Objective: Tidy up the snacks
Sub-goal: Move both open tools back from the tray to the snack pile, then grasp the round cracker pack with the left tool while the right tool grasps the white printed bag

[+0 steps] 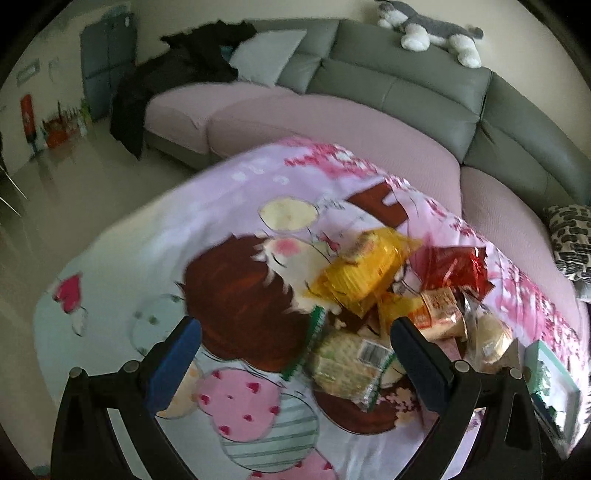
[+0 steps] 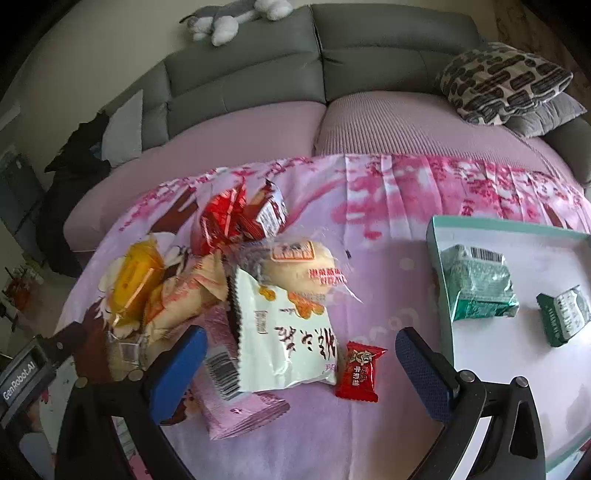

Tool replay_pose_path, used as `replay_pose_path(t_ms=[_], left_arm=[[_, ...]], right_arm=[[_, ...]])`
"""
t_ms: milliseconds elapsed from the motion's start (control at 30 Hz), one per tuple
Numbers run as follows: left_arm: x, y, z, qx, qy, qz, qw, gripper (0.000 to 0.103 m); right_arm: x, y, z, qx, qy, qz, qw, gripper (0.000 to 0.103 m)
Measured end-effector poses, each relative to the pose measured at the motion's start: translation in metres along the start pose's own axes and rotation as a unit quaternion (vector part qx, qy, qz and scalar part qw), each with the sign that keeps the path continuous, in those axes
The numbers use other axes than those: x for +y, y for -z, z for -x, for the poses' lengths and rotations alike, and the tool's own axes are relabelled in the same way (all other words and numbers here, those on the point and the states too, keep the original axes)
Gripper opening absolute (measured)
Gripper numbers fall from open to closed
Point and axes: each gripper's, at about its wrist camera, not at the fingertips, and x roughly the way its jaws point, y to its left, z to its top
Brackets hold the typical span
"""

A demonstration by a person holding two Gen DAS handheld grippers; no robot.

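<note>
The right gripper [image 2: 299,365] was held with jaws apart over the white snack packet [image 2: 284,339] and small red candy [image 2: 360,371], beside the tray [image 2: 439,266]. One item should be straddled squarely before closing. The left gripper [image 1: 295,354] was likewise spread, empty.

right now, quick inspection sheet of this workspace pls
surface: pink cartoon-print cloth over a table.
job's things: tray holding two green packets; loose pile beside it with white bag, bread bun, yellow packet, red packets; small red candy lying apart.
clutter: nothing seen beyond the snacks.
grippers: left gripper and right gripper both open, holding nothing.
cables: nothing seen.
surroundings: grey sofa, plush toy, patterned cushion, dark clothes.
</note>
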Motion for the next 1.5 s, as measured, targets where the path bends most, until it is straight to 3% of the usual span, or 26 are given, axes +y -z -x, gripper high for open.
replay_pose_path(t_ms=[233,367,633,767,900,1100,1500], left_arm=[[-0.007,0.012,-0.026,0.049,0.018,0.007,0.9986,0.102],[-0.014,0.017,-0.035,0.064,0.024,-0.001,0.9977,0.1],[-0.025,0.026,-0.05,0.088,0.039,-0.019,0.9951,0.077],[-0.026,0.028,-0.051,0.087,0.038,-0.019,0.9953,0.076],[-0.028,0.028,-0.052,0.087,0.035,-0.025,0.9953,0.075],[-0.032,0.03,-0.055,0.085,0.027,-0.037,0.9953,0.074],[-0.042,0.034,-0.059,0.084,0.002,-0.076,0.9936,0.074]], right_arm=[[-0.002,0.002,-0.008,0.005,0.01,0.002,1.0,0.092],[-0.004,0.002,-0.011,0.009,0.014,-0.003,1.0,0.075],[-0.007,0.0,-0.006,0.0,0.001,-0.009,1.0,0.059],[-0.011,-0.001,-0.003,-0.004,-0.003,-0.021,1.0,0.048],[-0.016,-0.002,-0.004,-0.002,-0.009,-0.031,0.999,0.045],[-0.013,-0.002,-0.004,-0.006,-0.021,-0.025,0.999,0.032],[-0.015,-0.002,-0.003,-0.007,-0.029,-0.032,0.999,0.03]])
